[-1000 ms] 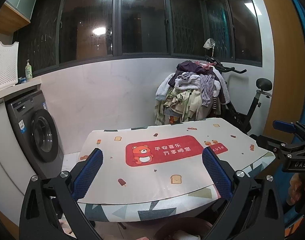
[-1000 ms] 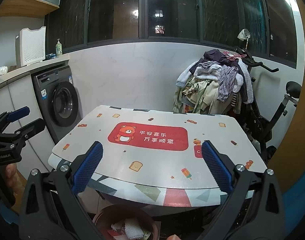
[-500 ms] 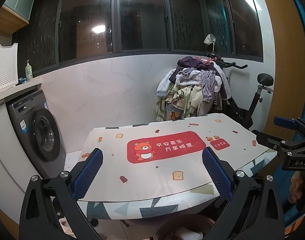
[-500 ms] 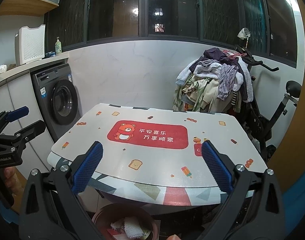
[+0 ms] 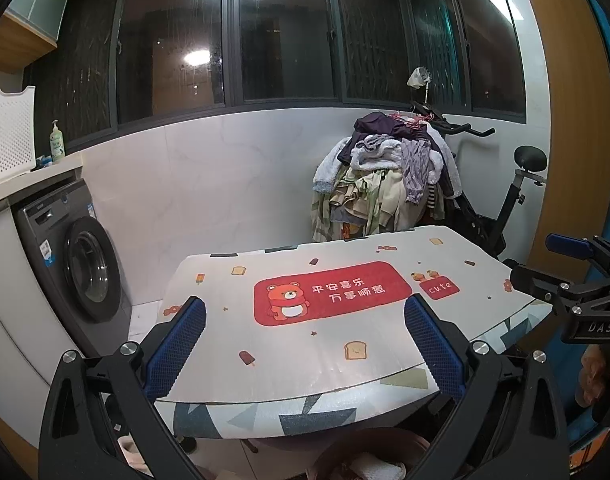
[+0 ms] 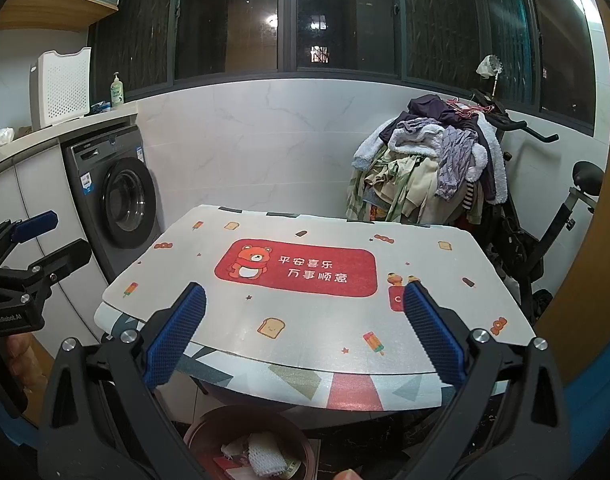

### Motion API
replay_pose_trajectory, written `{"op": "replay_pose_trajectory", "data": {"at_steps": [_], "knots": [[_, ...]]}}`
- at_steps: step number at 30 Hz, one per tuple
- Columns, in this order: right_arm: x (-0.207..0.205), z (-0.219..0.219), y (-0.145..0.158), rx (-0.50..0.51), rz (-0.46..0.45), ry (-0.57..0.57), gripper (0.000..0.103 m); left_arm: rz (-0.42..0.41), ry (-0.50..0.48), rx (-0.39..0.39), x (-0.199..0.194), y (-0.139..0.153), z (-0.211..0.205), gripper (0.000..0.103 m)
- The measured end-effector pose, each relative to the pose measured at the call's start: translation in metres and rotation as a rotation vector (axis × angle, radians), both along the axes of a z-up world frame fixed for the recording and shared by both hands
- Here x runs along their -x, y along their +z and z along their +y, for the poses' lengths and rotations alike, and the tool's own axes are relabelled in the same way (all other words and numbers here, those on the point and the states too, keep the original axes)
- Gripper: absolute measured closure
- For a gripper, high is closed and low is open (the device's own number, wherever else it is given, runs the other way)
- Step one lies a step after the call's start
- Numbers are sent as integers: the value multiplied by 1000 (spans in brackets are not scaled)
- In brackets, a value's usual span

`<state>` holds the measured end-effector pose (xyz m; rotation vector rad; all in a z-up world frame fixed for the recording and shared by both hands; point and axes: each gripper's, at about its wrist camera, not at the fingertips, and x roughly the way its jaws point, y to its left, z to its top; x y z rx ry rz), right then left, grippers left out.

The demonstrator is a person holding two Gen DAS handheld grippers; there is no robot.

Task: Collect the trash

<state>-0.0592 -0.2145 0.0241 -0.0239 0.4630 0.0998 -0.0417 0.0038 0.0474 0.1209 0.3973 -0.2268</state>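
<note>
both grippers over the table (image 6: 313, 344), nothing grabbed

my left gripper (image 5: 305, 344) and right gripper (image 6: 305, 340) gape wide, empty; bin (image 6: 225, 420) with trash (image 6: 265, 454) sits below the edge.

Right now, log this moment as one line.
left gripper: open, empty | right gripper: open, empty | table: no trash seen | bin: under table, holds trash

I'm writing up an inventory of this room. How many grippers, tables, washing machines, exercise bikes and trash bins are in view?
Grippers: 2 (left gripper, right gripper)
Table: 1
Washing machine: 1
Exercise bike: 1
Trash bin: 1
Total: 6
</note>
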Motion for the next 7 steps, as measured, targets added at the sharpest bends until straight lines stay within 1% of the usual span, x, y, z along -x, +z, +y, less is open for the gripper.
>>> {"op": "replay_pose_trajectory", "data": {"at_steps": [7], "knots": [[1, 1, -2, 0, -2, 3, 6, 19, 9, -11, -2, -2, -2, 6]]}}
